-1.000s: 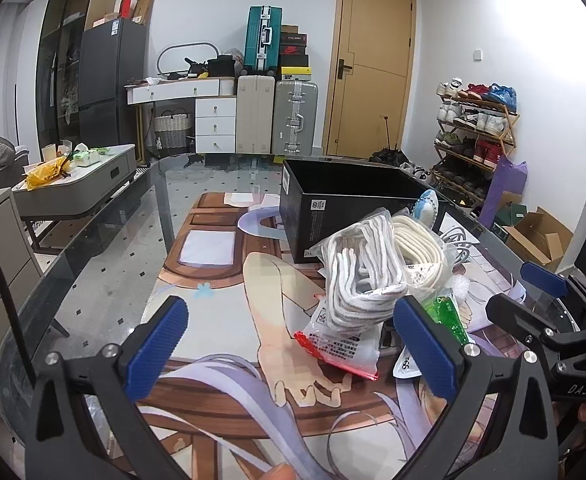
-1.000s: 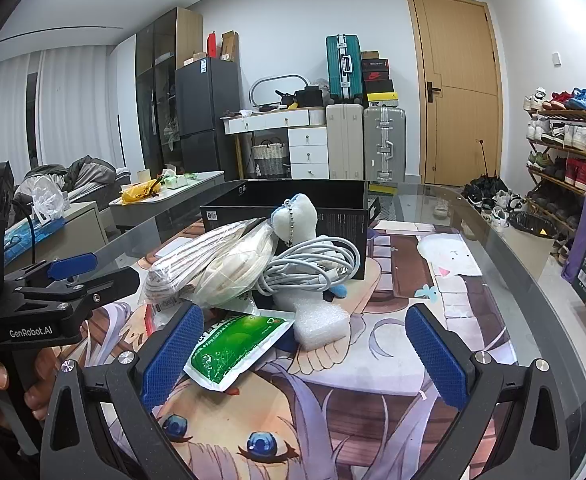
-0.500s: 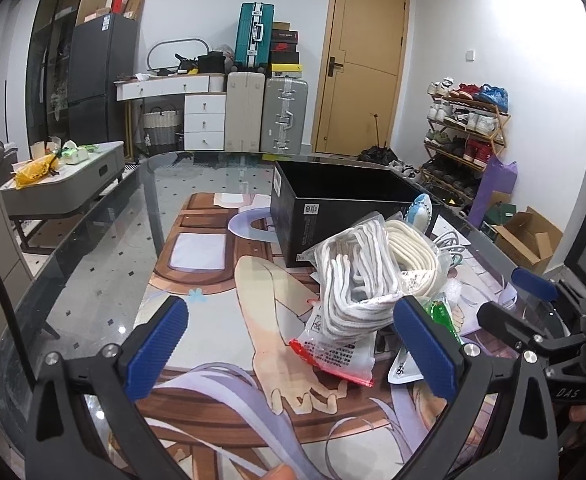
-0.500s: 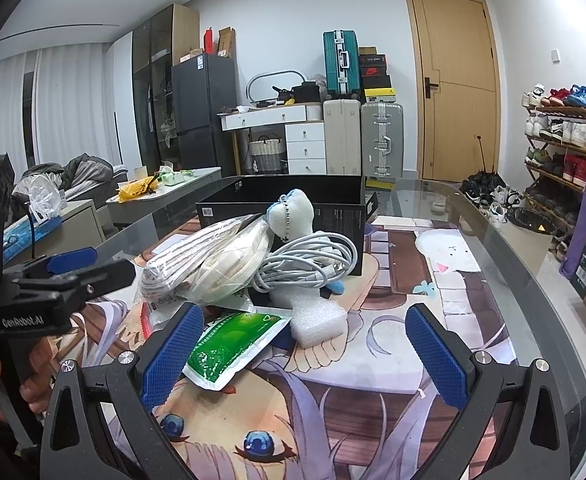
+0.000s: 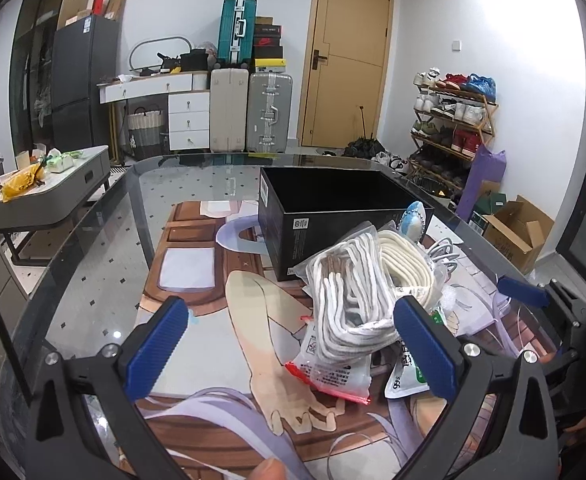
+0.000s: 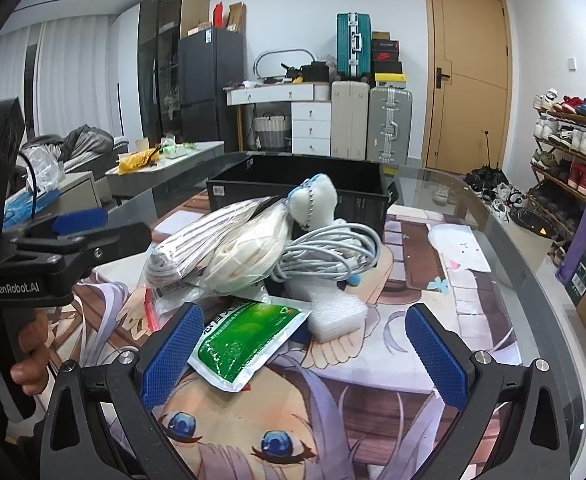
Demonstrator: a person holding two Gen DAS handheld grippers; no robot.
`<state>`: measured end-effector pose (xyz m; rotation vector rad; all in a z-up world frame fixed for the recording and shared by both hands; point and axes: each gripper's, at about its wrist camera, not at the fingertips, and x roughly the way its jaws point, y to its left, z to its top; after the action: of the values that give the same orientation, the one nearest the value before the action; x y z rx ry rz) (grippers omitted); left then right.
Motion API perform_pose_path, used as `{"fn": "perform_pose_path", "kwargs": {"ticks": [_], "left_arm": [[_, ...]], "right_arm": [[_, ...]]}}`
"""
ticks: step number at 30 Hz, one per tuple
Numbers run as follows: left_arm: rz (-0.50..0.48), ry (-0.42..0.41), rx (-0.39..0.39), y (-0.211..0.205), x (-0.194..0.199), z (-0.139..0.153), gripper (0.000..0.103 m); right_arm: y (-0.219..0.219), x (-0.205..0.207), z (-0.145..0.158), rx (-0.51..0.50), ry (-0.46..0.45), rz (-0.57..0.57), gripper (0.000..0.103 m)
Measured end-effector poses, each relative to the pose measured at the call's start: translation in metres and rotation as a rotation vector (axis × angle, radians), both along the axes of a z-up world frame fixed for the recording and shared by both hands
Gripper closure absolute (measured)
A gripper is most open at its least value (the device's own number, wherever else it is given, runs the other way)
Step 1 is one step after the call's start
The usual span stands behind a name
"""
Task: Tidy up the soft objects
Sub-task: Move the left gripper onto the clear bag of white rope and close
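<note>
A heap of soft items lies on the glass table in front of an open black box (image 5: 325, 204) (image 6: 293, 190). It holds a clear bag of grey-white socks (image 5: 345, 308) (image 6: 197, 244), a bag of cream socks (image 5: 405, 268) (image 6: 249, 256), a coiled grey cable (image 6: 329, 254), a small plush toy (image 6: 317, 200) (image 5: 413, 220), a white foam block (image 6: 329, 312) and a green pouch (image 6: 245, 344). My left gripper (image 5: 293, 352) is open, the grey-white sock bag between its fingers. My right gripper (image 6: 297, 352) is open around the green pouch and foam.
A printed mat (image 5: 197, 264) covers the table (image 6: 541, 312). The left gripper's body and the hand holding it show at the left (image 6: 33, 264) of the right wrist view. Suitcases, a shoe rack (image 5: 449, 120), cardboard boxes (image 5: 517, 232) and a low side table (image 5: 53, 184) stand around the room.
Both grippers have edged slightly closer to the heap. Both stay open and nothing has been picked up.
</note>
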<state>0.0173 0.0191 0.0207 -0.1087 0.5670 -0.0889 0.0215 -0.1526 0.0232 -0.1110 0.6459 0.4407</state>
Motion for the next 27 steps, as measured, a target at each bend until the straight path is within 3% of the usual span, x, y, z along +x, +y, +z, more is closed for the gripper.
{"fn": "perform_pose_path", "kwargs": {"ticks": [4, 20, 24, 27], "left_arm": [[-0.005, 0.029, -0.045, 0.007, 0.007, 0.003, 0.0], [-0.122, 0.162, -0.103, -0.012, 0.045, -0.012, 0.003], [-0.159, 0.201, -0.141, -0.012, 0.05, -0.018, 0.022], [-0.185, 0.205, -0.18, -0.013, 0.049, -0.019, 0.046]], "right_arm": [[0.005, 0.003, -0.005, -0.008, 0.027, 0.013, 0.0], [0.007, 0.015, -0.019, -0.018, 0.109, 0.034, 0.0], [0.008, 0.017, -0.02, -0.021, 0.119, 0.039, 0.0], [0.011, 0.02, -0.021, -0.029, 0.132, 0.044, 0.0]]}}
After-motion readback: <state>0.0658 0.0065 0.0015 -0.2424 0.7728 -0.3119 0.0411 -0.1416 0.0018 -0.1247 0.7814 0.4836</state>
